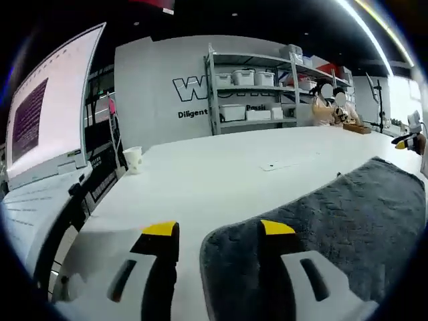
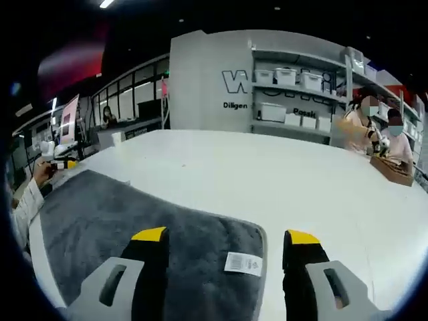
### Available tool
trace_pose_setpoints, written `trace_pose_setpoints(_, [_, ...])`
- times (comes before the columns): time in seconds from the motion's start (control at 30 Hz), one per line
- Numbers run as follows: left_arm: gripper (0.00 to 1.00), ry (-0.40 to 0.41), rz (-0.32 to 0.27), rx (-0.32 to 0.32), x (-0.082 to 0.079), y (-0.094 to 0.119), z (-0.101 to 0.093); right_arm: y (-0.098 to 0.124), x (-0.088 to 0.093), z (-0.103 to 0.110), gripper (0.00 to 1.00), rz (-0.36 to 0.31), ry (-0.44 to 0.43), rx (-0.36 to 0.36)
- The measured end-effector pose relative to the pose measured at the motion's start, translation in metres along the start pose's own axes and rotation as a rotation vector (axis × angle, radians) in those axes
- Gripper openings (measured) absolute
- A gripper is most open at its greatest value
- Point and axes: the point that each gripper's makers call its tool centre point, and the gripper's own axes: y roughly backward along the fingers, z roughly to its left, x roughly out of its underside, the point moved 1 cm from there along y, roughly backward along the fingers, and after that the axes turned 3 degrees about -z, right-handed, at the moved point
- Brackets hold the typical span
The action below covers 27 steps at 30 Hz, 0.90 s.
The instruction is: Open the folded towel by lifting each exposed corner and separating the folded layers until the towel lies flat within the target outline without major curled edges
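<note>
Towel of dark grey plush cloth (image 1: 348, 221) lies spread on the white desk (image 1: 221, 174), its rounded near corner reaching toward the left tongs (image 1: 219, 229) in the left gripper view. Those tongs stand apart with nothing between them: the left jaw hangs over bare desk beside the towel's edge, and the right jaw sits over the cloth. In the right gripper view the same grey towel (image 2: 134, 221) runs off to the left, and its other near corner carries a small white care label (image 2: 243, 263). The right tongs (image 2: 226, 236) are likewise apart and grip nothing, the left jaw above the towel, the right jaw above the bare desk just past the corner. A white paper cup (image 1: 133, 160) stands on the desk well away from the towel, near a laptop with a lit screen (image 1: 47, 114) at the desk's left end. Metal shelves holding white bins (image 2: 294, 93) line the far wall, and people (image 2: 378, 130) sit at the desk's far side.
</note>
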Motion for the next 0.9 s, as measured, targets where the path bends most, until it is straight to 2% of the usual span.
trace_pose_setpoints(0.07, [0.45,0.012,-0.008,0.002,0.001,-0.007,0.003,-0.005,0.001,-0.004,0.62,0.009,0.004,0.008])
trace_pose_setpoints(0.23, [0.40,0.035,0.026,-0.011,0.014,-0.025,0.014,-0.020,0.003,-0.012,0.59,0.022,0.011,0.011])
trace_pose_setpoints(0.47, [0.33,0.027,0.046,-0.026,0.022,-0.035,0.021,-0.029,0.001,-0.019,0.55,0.010,-0.005,0.017])
trace_pose_setpoints(0.6, [0.27,0.032,0.060,-0.017,0.027,-0.040,0.022,-0.035,0.007,-0.017,0.55,0.040,0.004,0.008])
trace_pose_setpoints(0.67, [0.24,0.029,0.085,-0.020,0.033,-0.042,0.022,-0.037,0.008,-0.018,0.56,0.050,0.010,0.002])
trace_pose_setpoints(0.8, [0.20,0.029,0.112,0.014,0.040,-0.042,0.017,-0.038,0.011,-0.018,0.57,0.063,0.004,0.000])
trace_pose_setpoints(0.9, [0.18,0.026,0.127,0.009,0.045,-0.042,0.020,-0.041,0.011,-0.021,0.56,0.063,-0.004,-0.002])
